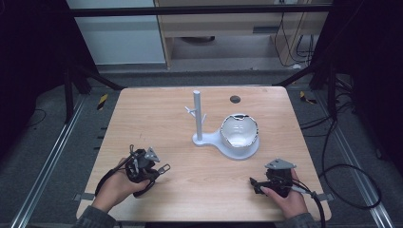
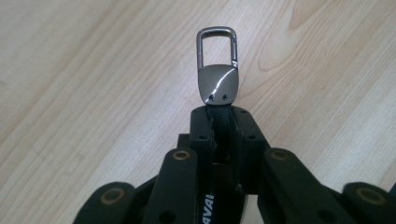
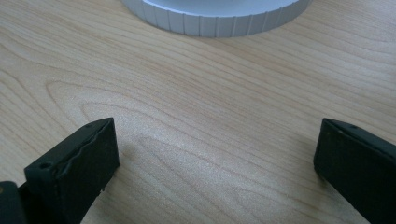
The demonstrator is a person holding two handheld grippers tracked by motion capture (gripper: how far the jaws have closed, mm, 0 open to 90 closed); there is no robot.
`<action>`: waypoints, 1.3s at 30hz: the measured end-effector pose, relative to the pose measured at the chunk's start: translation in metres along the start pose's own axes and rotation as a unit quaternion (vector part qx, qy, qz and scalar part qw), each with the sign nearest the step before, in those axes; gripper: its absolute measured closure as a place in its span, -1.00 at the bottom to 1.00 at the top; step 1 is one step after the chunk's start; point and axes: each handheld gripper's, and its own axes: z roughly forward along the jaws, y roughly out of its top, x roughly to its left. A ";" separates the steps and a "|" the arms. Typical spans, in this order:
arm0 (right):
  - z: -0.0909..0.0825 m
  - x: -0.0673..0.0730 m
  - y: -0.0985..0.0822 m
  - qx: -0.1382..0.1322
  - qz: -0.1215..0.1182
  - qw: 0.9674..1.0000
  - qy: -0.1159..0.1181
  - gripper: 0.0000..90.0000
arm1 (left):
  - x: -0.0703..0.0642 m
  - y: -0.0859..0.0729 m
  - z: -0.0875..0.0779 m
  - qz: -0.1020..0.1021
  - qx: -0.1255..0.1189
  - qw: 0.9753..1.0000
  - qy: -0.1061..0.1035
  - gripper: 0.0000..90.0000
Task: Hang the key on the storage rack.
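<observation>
Down at the near left of the wooden table (image 1: 157,114), in the high view, we hold the left gripper (image 1: 159,170) in our left hand (image 1: 119,187), its nose aimed toward the table's middle. Its jaws are clamped together on a dark strap, and from that strap a grey metal key clip (image 2: 218,65) sticks out forward; in the left gripper view we see the clip's solid plate just past the jaw tips and its open rectangular loop beyond, hanging above bare wood. In the high view the same clip shows as a small loop at the gripper's tip (image 1: 164,167). Further right, past the table's middle, stands a pale grey stand (image 1: 205,137) with an upright post (image 1: 197,114) that carries short side pegs, and on the round right part of its base sits a white bowl (image 1: 239,129) with a dark, uneven rim. A small dark disc (image 1: 235,99) lies on the table behind the bowl, near the far edge. At the near right, our right hand (image 1: 287,199) holds the right gripper (image 1: 252,182), pointing leftward across the table; in the right gripper view its two black jaws stand wide apart with nothing between them but wood, and the ribbed edge of the stand's base (image 3: 215,18) lies ahead of them.
</observation>
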 end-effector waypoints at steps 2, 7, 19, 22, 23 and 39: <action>0.000 0.000 0.000 0.000 0.000 1.000 0.000 -0.99 | -0.001 -0.009 -0.008 -0.009 -0.028 1.000 0.009 0.78; 0.000 0.000 0.000 0.000 0.000 1.000 0.000 -0.99 | -0.004 -0.028 -0.023 -0.037 -0.083 0.996 0.024 0.78; 0.000 0.000 0.000 0.000 0.000 1.000 -0.001 -0.99 | -0.018 -0.052 -0.047 -0.057 -0.184 0.978 0.075 0.78; 0.000 0.000 0.000 0.000 0.000 1.000 -0.001 -0.99 | -0.019 -0.052 -0.048 -0.070 -0.224 0.968 0.085 0.79; 0.000 0.000 0.000 0.000 0.000 1.000 -0.001 -0.99 | -0.018 -0.051 -0.048 -0.074 -0.230 0.966 0.089 0.79; 0.000 0.000 0.000 0.000 0.001 1.000 -0.001 -0.99 | -0.006 -0.011 -0.041 -0.095 -0.262 0.956 0.088 0.79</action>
